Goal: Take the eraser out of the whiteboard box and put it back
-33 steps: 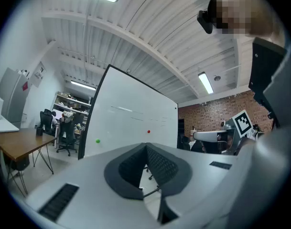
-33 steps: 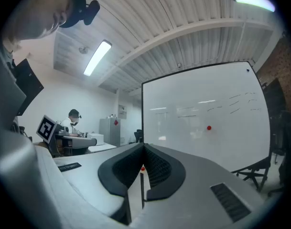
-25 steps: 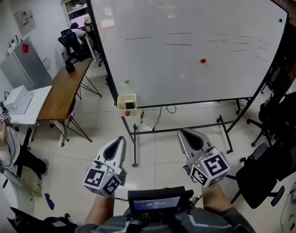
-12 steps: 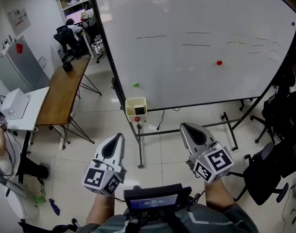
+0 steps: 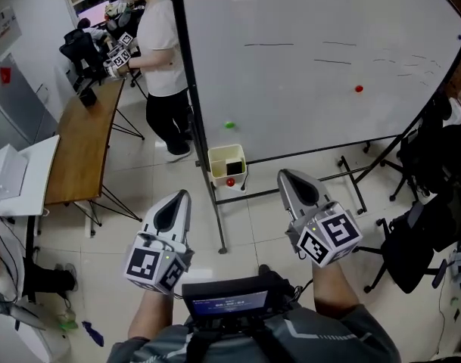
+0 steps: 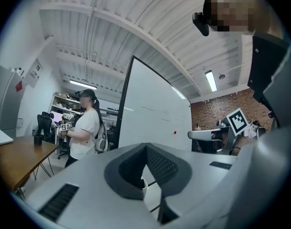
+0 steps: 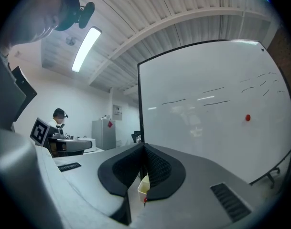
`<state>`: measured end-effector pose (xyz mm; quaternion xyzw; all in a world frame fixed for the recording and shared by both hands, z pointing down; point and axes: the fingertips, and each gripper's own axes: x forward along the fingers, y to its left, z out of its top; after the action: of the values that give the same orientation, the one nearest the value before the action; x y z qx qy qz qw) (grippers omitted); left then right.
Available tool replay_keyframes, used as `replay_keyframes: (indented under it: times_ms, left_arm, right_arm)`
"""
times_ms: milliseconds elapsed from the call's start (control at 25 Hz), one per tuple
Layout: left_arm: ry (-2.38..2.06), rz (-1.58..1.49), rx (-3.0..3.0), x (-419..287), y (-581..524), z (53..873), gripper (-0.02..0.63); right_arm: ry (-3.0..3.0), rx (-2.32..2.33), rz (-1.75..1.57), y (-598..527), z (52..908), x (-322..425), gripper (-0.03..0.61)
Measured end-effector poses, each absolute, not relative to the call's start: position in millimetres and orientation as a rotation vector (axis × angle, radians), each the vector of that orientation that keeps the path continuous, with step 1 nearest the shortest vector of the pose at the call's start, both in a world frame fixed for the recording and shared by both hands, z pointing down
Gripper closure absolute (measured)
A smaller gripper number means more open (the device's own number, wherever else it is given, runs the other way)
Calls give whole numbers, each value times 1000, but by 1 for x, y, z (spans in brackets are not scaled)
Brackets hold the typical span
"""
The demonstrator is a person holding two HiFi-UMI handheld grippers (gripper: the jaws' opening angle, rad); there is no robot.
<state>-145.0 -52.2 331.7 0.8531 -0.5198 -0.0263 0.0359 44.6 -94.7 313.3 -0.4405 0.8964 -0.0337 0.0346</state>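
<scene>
A cream whiteboard box (image 5: 217,169) hangs at the lower left corner of the whiteboard (image 5: 313,59), with a dark eraser (image 5: 234,168) inside and a red dot (image 5: 230,181) on its front. My left gripper (image 5: 182,193) is shut and empty, held level, short of the box and to its left. My right gripper (image 5: 285,174) is also shut and empty, to the box's right. In the left gripper view the box (image 6: 143,186) peeks from under the closed jaws of the left gripper (image 6: 145,146). The right gripper view shows the right gripper (image 7: 144,146) the same way over the box (image 7: 142,185).
A person in a white shirt (image 5: 160,48) stands by the board's left edge. A long wooden table (image 5: 79,146) lies at the left. The board's metal stand (image 5: 215,218) crosses the floor ahead. A black chair (image 5: 412,240) is at the right. Red (image 5: 358,88) and green (image 5: 230,125) magnets sit on the board.
Both grippers have moved toward the whiteboard, still shut, and the box now lies closer between them. A person in a white shirt has come into view at the board's left edge.
</scene>
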Motion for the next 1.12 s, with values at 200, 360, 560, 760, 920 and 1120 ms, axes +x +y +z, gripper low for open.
replay_keyframes:
  times_ms: [200, 360, 560, 760, 920, 1120]
  left_arm:
    - [-1632, -91, 2618, -158, -87, 330, 581]
    - [-1690, -114, 2584, -160, -116, 330, 581]
    - [-1759, -96, 2562, -158, -154, 328, 581]
    - [-1782, -98, 2541, -171, -183, 329, 581]
    - [-1783, -97, 2573, -193, -207, 328, 581]
    - [-1722, -71, 2619, -235, -233, 328, 581]
  right_arm:
    - [2766, -1314, -70, -126, 311, 26, 561]
    - [2796, -1246, -41, -156, 314, 19, 560]
    - [2841, -1143, -41, -191, 314, 11, 560]
    - [2877, -1096, -31, -223, 316, -11, 521]
    - [2868, -1160, -24, -242, 320, -29, 489]
    - [2805, -1303, -8, -263, 318, -58, 476]
